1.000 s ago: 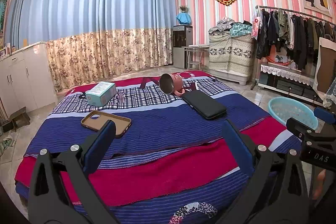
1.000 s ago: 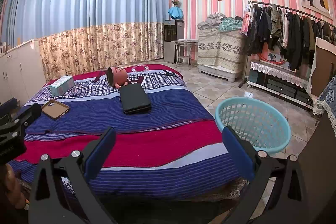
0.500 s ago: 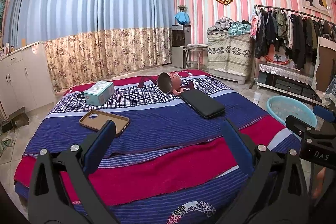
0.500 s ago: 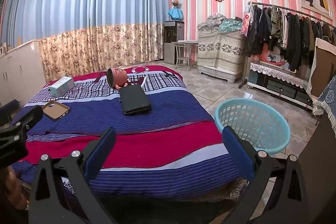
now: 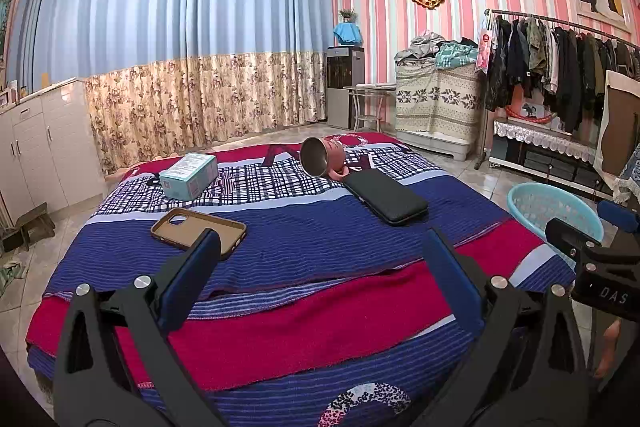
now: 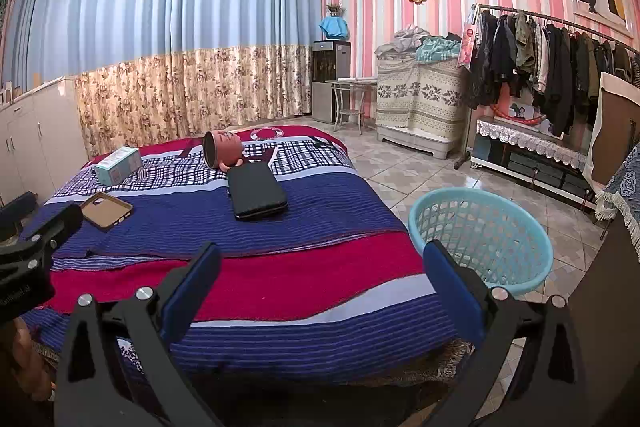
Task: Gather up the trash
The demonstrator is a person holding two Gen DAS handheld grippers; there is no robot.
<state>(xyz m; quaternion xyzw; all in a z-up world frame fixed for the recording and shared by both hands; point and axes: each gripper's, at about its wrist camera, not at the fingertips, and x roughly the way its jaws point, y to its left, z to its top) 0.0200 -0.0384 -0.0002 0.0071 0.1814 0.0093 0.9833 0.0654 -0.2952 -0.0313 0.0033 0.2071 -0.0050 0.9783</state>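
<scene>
Both claws were held wide apart with nothing between their blue pads: the left gripper (image 5: pixel 320 271) over the near end of the bed (image 5: pixel 304 319), the right gripper (image 6: pixel 320 279) over the bed's near right corner.

From the left gripper, a brown phone case (image 5: pixel 198 231) was seen lying flat at about 11 o'clock, just beyond the left pad. A teal box (image 5: pixel 189 175) lay farther off at 11 o'clock, a pink cup (image 5: pixel 322 157) on its side at 12 o'clock, and a black pouch (image 5: pixel 385 197) at 1 o'clock, its far end touching or nearly touching the cup. All four were well apart from either gripper.

A blue basket (image 6: pixel 482 233) was seen standing on the tiled floor (image 6: pixel 416 167) at 1 o'clock from the right gripper, just beside the bed's right edge. Open floor was seen between the bed and a clothes rack (image 6: pixel 552 67) at 2 o'clock.
</scene>
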